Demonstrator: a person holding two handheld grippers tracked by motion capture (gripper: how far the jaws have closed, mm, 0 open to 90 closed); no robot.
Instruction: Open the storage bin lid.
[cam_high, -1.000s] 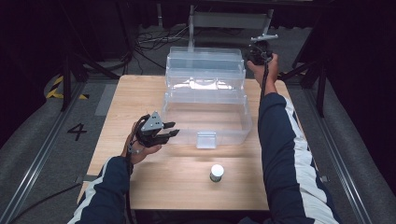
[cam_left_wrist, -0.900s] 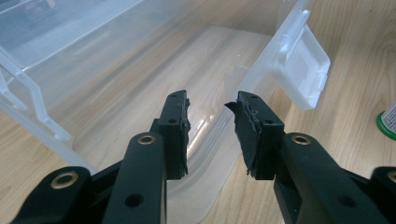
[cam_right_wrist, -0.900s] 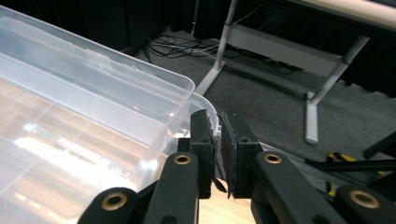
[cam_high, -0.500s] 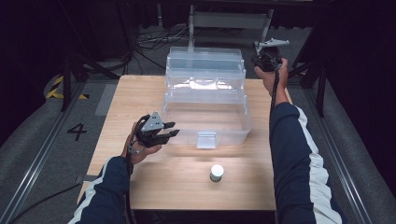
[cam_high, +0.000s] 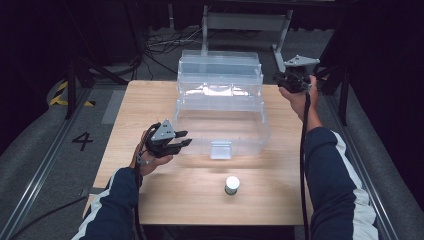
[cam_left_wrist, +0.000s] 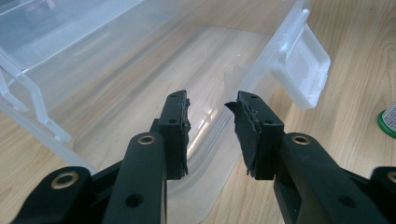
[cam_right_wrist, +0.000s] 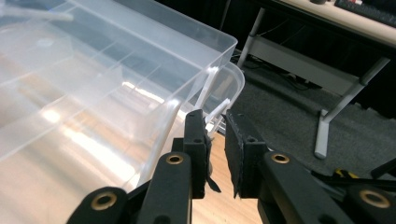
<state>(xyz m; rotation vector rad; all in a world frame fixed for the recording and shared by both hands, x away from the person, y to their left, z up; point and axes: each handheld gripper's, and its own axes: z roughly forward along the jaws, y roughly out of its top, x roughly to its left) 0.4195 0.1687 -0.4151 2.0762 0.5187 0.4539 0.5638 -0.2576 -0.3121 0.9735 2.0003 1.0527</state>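
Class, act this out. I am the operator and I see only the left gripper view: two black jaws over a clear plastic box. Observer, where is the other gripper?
Observer: The right gripper is at the far right corner of the clear box, by its raised back tiers.
Operator: Is it holding anything?
Observer: No. Its jaws have just been opening, with nothing pinched between them; a thin white strut of the box lies just beyond their tips.
Operator: What is the green edge at my right?
Observer: A small white-capped bottle, upright on the table, apart from the box.
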